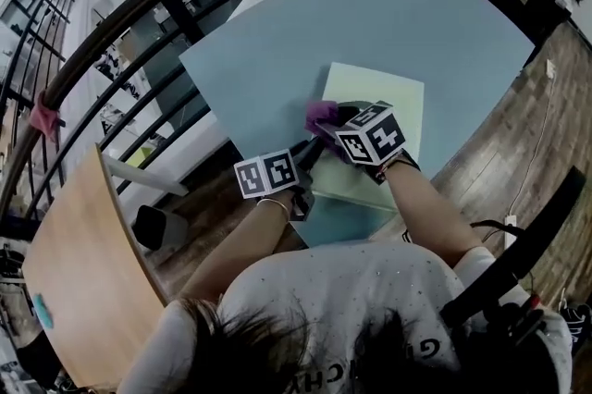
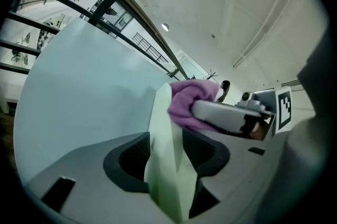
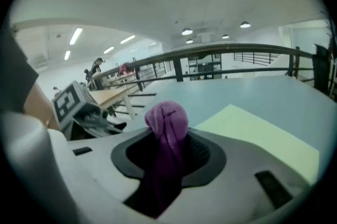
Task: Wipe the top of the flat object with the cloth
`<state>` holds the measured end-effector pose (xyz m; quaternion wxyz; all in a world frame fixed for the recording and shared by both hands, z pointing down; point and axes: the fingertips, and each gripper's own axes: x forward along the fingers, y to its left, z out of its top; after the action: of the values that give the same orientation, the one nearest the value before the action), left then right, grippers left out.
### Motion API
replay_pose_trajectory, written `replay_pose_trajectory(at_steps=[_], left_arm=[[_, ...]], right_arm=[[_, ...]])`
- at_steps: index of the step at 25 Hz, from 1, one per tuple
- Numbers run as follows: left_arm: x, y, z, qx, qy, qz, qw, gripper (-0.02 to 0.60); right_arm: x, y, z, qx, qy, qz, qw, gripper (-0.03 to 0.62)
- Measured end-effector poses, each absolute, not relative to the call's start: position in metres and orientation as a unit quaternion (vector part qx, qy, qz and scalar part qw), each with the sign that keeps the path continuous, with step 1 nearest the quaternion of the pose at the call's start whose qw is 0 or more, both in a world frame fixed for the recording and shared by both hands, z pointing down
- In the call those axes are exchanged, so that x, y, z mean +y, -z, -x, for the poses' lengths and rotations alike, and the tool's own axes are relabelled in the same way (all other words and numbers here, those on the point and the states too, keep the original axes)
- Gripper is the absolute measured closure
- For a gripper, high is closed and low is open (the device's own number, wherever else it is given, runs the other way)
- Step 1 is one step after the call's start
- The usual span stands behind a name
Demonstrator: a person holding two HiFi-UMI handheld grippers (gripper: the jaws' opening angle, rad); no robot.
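Note:
A pale green flat board (image 1: 388, 96) lies on the blue-grey table (image 1: 370, 13). My left gripper (image 1: 310, 153) holds the board's near left edge. In the left gripper view the board (image 2: 163, 128) stands edge-on between the jaws, filling the gap of the left gripper (image 2: 166, 157). My right gripper (image 1: 335, 119) is shut on a bunched purple cloth (image 1: 321, 114), which rests on the board's left part, just beyond the left gripper. In the right gripper view the cloth (image 3: 167, 118) sticks up from the right gripper (image 3: 167, 152), with the board (image 3: 253, 128) to its right.
A dark metal railing (image 1: 139, 13) curves along the table's far left side. A wooden tabletop (image 1: 83, 272) stands at the lower left. Wood flooring (image 1: 527, 133) with a white cable lies to the right. A black bar (image 1: 527, 240) crosses the lower right.

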<state>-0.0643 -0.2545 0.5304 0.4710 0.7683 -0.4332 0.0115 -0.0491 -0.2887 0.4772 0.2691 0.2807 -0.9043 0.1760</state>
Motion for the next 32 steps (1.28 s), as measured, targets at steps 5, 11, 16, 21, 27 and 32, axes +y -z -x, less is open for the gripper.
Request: replay_pose_trajectory(at_steps=[5,11,16,21,27,32], left_arm=[[-0.256,-0.529,0.066,-0.433,-0.014,-0.770,0.468,0.396],[-0.257,-0.531,0.065,-0.430,-0.018,-0.771,0.470,0.400],[-0.256,-0.530,0.067,-0.428,-0.016,-0.772,0.470,0.399],[-0.255,-0.529,0.066,-0.428,-0.015,-0.774,0.467,0.399],[-0.254,-0.529,0.059,-0.429,-0.013,-0.774,0.466,0.399],[-0.255,-0.528,0.060,-0.426,-0.012,-0.773,0.470,0.400]], right_arm=[[-0.290,-0.500,0.029,-0.874,-0.089,-0.324,0.351,0.467],[-0.281,-0.504,-0.042,-0.843,-0.096,-0.379,0.368,0.473],[-0.268,-0.502,-0.098,-0.823,-0.129,-0.414,0.368,0.474],[-0.253,-0.498,-0.139,-0.809,-0.149,-0.446,0.353,0.474],[-0.240,-0.500,-0.178,-0.800,-0.210,-0.465,0.317,0.476],[-0.248,-0.414,-0.125,-0.873,-0.153,-0.411,0.212,0.476]])
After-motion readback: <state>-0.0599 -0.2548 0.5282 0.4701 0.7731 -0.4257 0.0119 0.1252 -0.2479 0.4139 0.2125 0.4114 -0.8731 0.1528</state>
